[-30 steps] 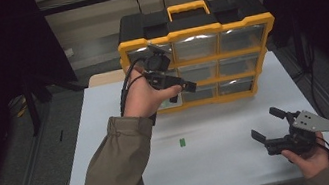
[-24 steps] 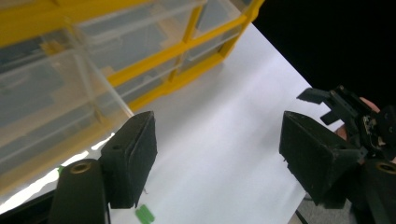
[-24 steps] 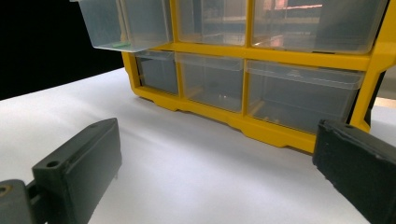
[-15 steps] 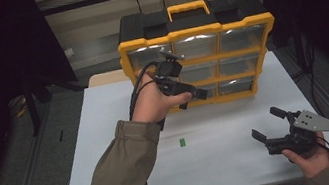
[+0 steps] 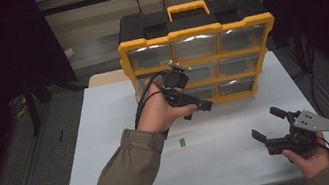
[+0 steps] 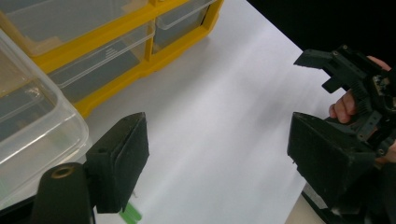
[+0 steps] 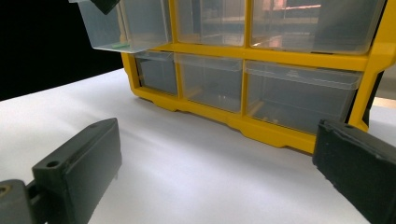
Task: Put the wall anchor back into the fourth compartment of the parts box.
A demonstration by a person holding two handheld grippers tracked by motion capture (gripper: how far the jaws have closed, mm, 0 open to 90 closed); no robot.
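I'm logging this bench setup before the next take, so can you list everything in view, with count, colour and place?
Drawer cabinet: one, yellow frame, black top, yellow handle; far side of the table, three rows of three drawers.
Pulled-out drawer: one, clear plastic; middle row, left column as the high view shows it, with something small and green inside.
Small green piece: one, green; on the table near its middle, in front of the cabinet.
Table: one, white top.
Left claw: one, black; in front of the cabinet's lower drawers, jaws just opening further, nothing between them.
Right claw: one, black with a grey plate; near the table's right front, open, holding nothing.
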